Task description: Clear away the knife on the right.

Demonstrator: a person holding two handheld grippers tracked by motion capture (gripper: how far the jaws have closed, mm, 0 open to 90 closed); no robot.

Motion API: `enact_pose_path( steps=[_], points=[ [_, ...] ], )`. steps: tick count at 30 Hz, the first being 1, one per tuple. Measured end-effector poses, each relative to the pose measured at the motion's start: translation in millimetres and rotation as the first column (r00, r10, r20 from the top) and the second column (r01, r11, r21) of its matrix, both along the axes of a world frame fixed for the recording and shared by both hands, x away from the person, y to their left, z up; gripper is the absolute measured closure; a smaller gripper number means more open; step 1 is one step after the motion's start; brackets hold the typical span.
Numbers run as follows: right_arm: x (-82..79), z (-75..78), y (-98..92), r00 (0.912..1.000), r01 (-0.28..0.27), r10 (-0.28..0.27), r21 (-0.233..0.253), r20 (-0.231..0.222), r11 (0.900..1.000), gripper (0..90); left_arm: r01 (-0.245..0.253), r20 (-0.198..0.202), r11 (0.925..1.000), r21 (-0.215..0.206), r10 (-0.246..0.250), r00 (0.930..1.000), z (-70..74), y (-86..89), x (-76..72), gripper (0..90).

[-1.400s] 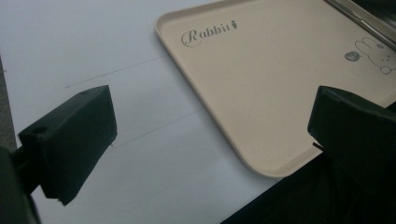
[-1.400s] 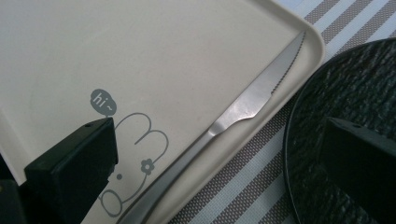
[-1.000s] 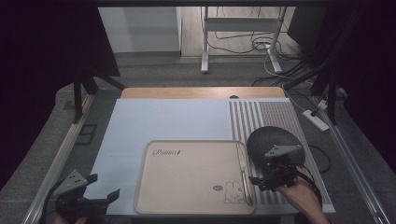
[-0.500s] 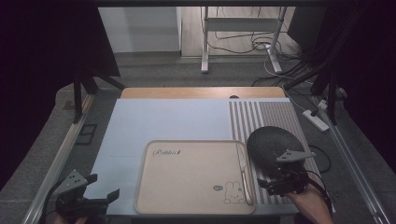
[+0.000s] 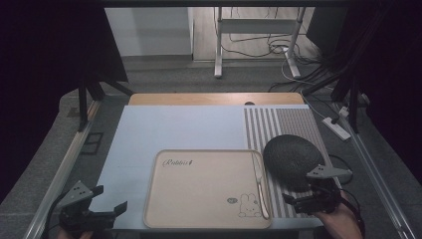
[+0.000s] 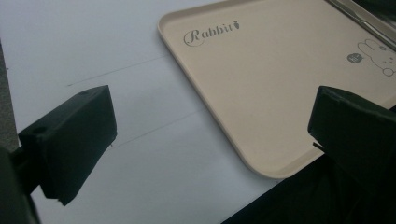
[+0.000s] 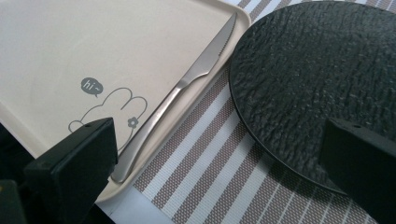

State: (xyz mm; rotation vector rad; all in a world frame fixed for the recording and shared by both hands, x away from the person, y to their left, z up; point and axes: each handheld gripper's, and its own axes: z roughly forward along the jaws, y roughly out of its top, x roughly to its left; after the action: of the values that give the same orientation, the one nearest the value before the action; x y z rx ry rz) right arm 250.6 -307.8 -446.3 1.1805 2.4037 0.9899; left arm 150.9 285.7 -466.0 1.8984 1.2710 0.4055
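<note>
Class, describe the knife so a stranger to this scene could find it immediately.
Find the beige rabbit tray at the table's near edge. Along its right rim, beside the black plate, lies the knife: slim, silver, serrated, the only metal thing there.

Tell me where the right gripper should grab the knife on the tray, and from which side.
Judging by its pose, grip the knife at the handle end near the rabbit print, coming from above with jaws across its width. It lies flat against the tray rim, blade pointing away, so a side approach looks blocked. The right gripper stands open nearby.
</note>
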Motion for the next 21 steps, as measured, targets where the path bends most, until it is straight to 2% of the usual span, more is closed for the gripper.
enact_pose_path(
  steps=[21],
  points=[
    [-21.1, 7.5, -25.6, 0.9971, 0.068, -0.069, 0.032, 0.033, 0.997, 0.0, -0.006, -0.004, 1.0000, -0.002, 0.006, 1.0000, -0.2, 0.9, 0.2, 1.4]
  ],
)
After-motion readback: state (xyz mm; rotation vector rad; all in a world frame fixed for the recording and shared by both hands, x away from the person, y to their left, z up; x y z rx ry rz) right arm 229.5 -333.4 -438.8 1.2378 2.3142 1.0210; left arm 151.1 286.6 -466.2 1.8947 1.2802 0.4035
